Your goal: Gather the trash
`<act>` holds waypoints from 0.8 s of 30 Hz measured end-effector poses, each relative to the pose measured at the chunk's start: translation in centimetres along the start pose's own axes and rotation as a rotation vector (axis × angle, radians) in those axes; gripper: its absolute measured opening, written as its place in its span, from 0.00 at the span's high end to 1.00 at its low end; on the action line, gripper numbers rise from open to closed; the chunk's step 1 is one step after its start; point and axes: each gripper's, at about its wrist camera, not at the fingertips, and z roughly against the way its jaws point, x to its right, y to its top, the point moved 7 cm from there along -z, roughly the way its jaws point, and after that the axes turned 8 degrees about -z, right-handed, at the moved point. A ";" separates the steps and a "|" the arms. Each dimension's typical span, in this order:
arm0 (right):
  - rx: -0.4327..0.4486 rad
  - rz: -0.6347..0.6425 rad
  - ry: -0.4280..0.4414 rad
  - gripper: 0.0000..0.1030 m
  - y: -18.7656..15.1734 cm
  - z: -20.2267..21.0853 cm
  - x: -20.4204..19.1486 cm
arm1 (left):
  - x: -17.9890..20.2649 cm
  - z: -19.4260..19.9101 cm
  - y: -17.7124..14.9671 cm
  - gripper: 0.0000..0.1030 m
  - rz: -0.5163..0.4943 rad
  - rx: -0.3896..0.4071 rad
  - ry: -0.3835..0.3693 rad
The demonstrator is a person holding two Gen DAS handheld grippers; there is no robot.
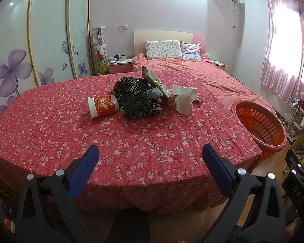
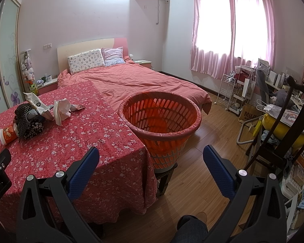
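Both hand-held grippers gape empty; orange basket [image 2: 160,119] seemingly beside table [image 2: 71,141].

L gripper [image 1: 150,150] held level, jaws wide apart, nothing btwn blue pads [image 1: 82,173]. R gripper [image 2: 151,154] same: jaws spread, empty. Person's knee [image 2: 189,229] shows below R gripper.

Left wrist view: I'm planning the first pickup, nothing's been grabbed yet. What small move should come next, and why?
Probably ease the left hand-held gripper forward over the table toward the paper cup. Its jaws stand open and hold nothing, well short of the trash pile. The cup lies on its side at the pile's near left edge, less tangled than the black mesh or the tissue. The orange basket waits at the right.
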 end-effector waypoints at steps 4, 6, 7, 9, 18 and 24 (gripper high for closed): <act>-0.001 0.000 0.000 0.02 0.0 0.0 0.0 | 0.0 0.1 0.0 0.04 0.001 0.000 0.000; -0.001 0.000 0.000 0.02 0.0 -0.1 0.0 | -0.1 0.1 0.0 0.04 0.000 0.000 0.000; 0.000 0.000 0.000 0.02 0.0 -0.1 0.0 | -0.1 0.1 0.0 0.04 0.001 -0.001 0.000; -0.001 0.000 0.000 0.02 0.0 -0.1 0.0 | -0.1 0.1 0.0 0.04 0.000 -0.002 0.001; -0.019 0.021 0.006 0.02 -0.3 -1.2 -1.0 | -0.7 -1.3 -0.8 0.04 0.012 -0.028 0.027; -0.031 0.044 0.042 0.02 0.1 -2.3 -3.1 | -3.5 -3.3 -0.5 0.04 0.047 -0.050 0.044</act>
